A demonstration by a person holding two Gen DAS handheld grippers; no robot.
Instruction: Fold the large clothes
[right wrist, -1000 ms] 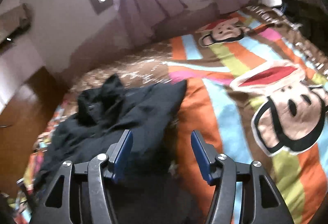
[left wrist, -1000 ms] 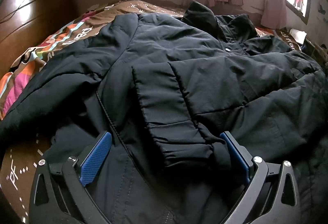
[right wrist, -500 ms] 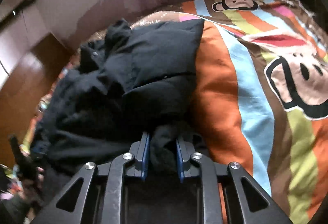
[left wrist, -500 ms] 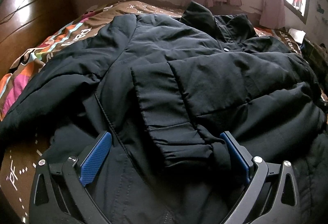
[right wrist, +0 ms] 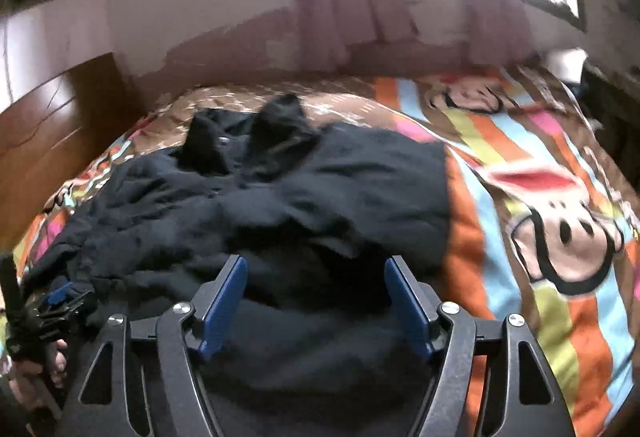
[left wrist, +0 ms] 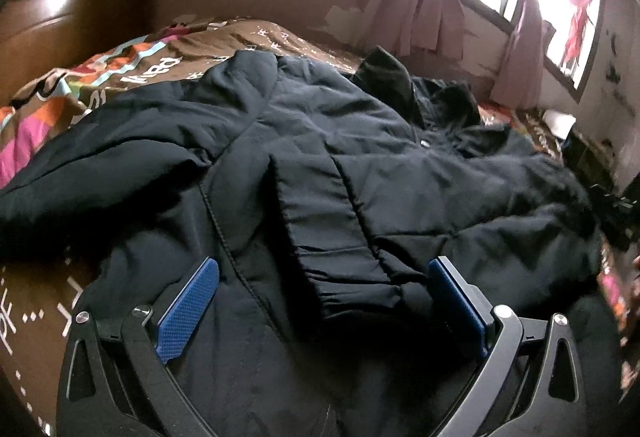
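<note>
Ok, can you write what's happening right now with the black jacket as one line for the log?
step: fold jacket | black jacket: on bed, sleeve cuff lying across front | left tool: open over cuff | right tool: open, holding nothing

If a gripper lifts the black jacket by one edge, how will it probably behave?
The black jacket would probably sag and drape: its padded cloth lies in soft creases. It looks bulky, so likely rather heavy for one gripper. The folded sleeve may slide off.

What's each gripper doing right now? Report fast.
Left gripper: open, fingers astride the black jacket's sleeve cuff.
Right gripper: open, over the jacket, gripping nothing.
</note>
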